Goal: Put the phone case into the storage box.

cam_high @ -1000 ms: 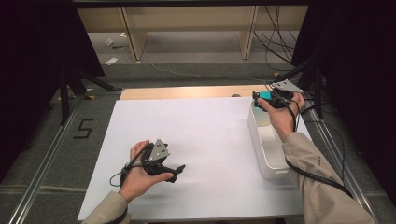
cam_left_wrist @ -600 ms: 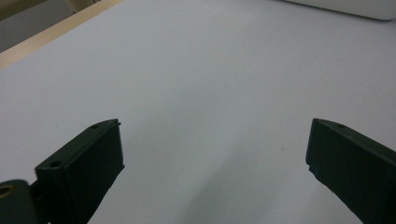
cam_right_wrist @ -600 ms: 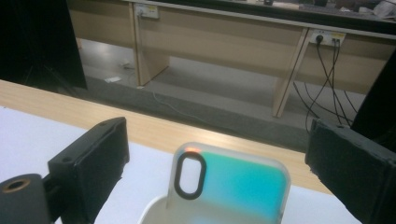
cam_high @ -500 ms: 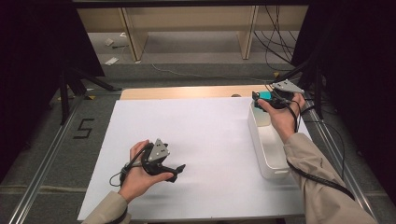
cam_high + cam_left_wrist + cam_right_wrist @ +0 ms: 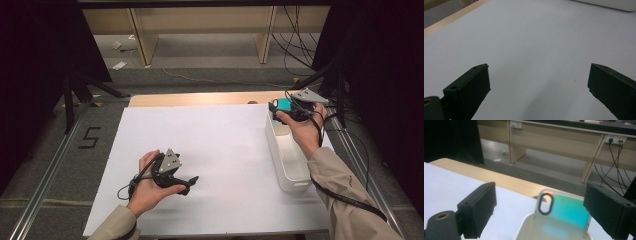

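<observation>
A flat, translucent teal case [image 5: 566, 211] with a black-rimmed oval cutout stands upright at the far end of a white bin [image 5: 529, 226]. My right gripper [image 5: 542, 196] hovers at that end of the bin [image 5: 292, 175], and the teal case [image 5: 284, 103] lies between its jaws. The jaws have just been closing a little, but a wide gap stays on the left side and the pads do not press on the case. My left gripper [image 5: 187, 184] rests low over the white sheet [image 5: 225, 145] at the near left. The left gripper [image 5: 537, 75] is open with nothing between its jaws.
The white sheet covers most of a wooden table [image 5: 200, 99], whose bare strip shows along the far edge. Beyond it are a grey floor, wooden furniture legs [image 5: 142, 42] and hanging cables [image 5: 295, 45]. A metal rail [image 5: 45, 180] runs along the left side.
</observation>
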Available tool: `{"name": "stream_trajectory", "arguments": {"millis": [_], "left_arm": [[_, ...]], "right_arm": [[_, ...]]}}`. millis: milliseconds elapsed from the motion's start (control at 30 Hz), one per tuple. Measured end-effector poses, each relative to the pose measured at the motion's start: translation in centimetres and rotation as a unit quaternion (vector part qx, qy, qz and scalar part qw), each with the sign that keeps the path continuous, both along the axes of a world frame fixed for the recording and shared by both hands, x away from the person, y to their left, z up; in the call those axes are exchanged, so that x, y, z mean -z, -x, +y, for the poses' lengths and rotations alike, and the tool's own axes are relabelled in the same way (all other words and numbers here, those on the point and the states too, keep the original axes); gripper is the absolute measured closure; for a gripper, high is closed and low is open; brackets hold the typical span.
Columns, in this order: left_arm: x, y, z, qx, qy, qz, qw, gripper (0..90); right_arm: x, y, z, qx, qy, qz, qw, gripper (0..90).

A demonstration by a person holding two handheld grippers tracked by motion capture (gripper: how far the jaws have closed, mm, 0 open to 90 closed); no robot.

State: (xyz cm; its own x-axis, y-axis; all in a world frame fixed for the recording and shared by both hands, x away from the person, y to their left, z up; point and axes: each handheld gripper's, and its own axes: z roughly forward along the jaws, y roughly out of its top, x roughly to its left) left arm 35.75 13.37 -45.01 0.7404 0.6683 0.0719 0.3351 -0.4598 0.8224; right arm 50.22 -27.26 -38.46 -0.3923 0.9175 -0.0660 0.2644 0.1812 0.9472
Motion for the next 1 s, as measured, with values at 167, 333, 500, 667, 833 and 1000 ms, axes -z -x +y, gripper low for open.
{"name": "stream_trajectory", "arguments": {"millis": [167,333,500,667,833,1000], "left_arm": [[0.0,0.0,0.0,-0.001,0.0,-0.002,1.0,3.4],[0.0,0.0,0.0,-0.001,0.0,-0.002,1.0,3.3],[0.0,0.0,0.0,-0.001,-0.001,-0.002,1.0,3.3],[0.0,0.0,0.0,-0.002,0.0,-0.002,1.0,3.3],[0.0,0.0,0.0,-0.003,0.0,-0.003,1.0,3.3],[0.0,0.0,0.0,-0.002,-0.001,-0.002,1.0,3.3]], "right_arm": [[0.1,0.7,0.3,-0.015,0.003,0.006,0.9999,13.9],[0.3,1.4,0.5,-0.027,0.005,0.015,0.9995,15.0],[0.2,2.1,0.7,-0.038,0.004,0.019,0.9991,15.3],[0.2,2.9,0.9,-0.055,0.0,0.024,0.9982,15.4],[0.2,3.6,1.1,-0.069,-0.001,0.026,0.9973,15.5],[0.3,4.4,1.5,-0.088,-0.001,0.03,0.9957,15.8]]}}
